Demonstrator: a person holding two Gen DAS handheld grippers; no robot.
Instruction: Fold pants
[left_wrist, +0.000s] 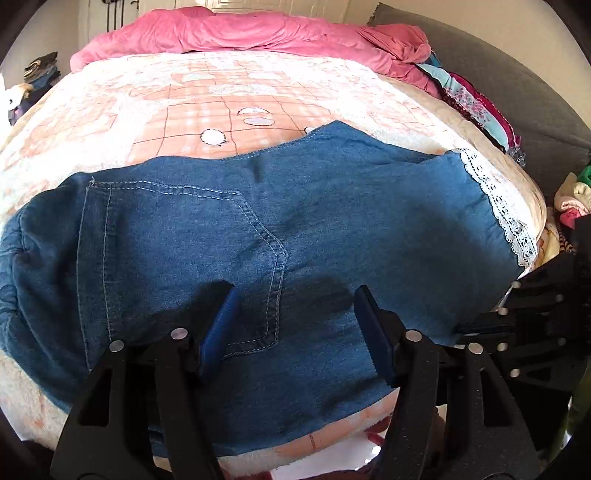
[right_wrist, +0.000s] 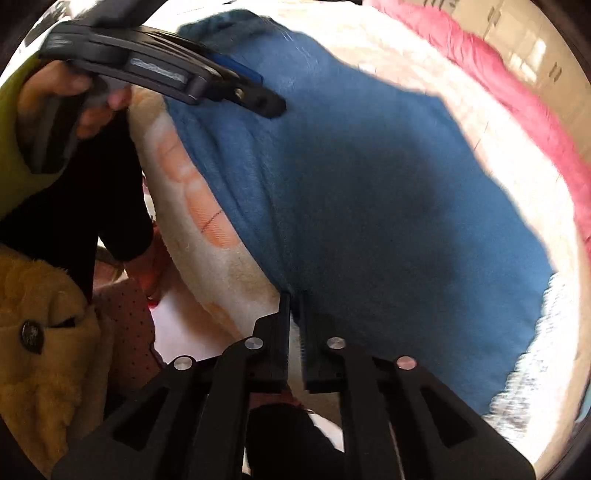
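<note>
Nearest the left wrist camera, the left gripper (left_wrist: 295, 314) hangs over the near part of the denim pants (left_wrist: 258, 229) with its blue-padded fingers (left_wrist: 218, 328) spread wide and nothing between them; the cloth below them lies flat, back pocket (left_wrist: 177, 258) upward, on the pale checked blanket (left_wrist: 203, 110) of the bed. The lace hem (left_wrist: 506, 214) sits at the right end of the pants, and the black frame at the right edge of this view looks like the right gripper, at the near edge of the denim. A pink quilt (left_wrist: 240, 33) is bunched at the far side of the bed, well apart from the work. In the right wrist view, closest to the lens, the right gripper (right_wrist: 295, 321) has its fingers pressed nearly together on the near edge of the pants (right_wrist: 369, 184); the picture is smeared, but a thin ridge of denim appears to be pinched there. The left gripper (right_wrist: 258, 96) shows up top left, above the fabric. To do this step well, I judge the open left gripper should take the same near edge before any lift, so both corners rise level; one-handed pulling risks dragging the cloth askew and wrinkling the pocket area.
</note>
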